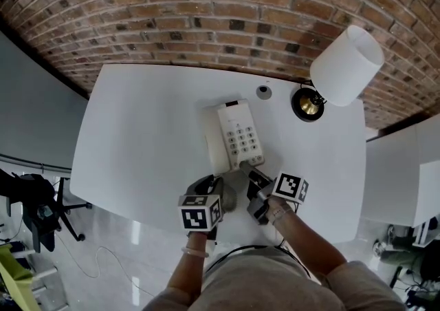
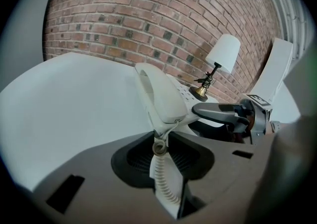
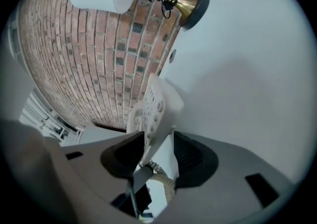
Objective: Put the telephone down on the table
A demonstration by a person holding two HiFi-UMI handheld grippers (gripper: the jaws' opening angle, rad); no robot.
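Two sets of jaws meet at the near end of the white telephone (image 1: 239, 136), which lies flat on the white worktop (image 1: 151, 124) near the brick wall (image 1: 206, 14), with a lamp (image 1: 344, 65) off to its right. My left gripper (image 2: 159, 136) has its jaws drawn narrow, pinching the coiled cord (image 2: 162, 178) just below the handset (image 2: 158, 94). My right gripper (image 3: 154, 143) has its jaws spread wide, the telephone's near edge between them, pads clear of it.

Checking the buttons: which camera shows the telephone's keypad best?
Head view: the keypad faces the camera. The right gripper view shows it steeply slanted; in the left gripper view the handset hides most of it.
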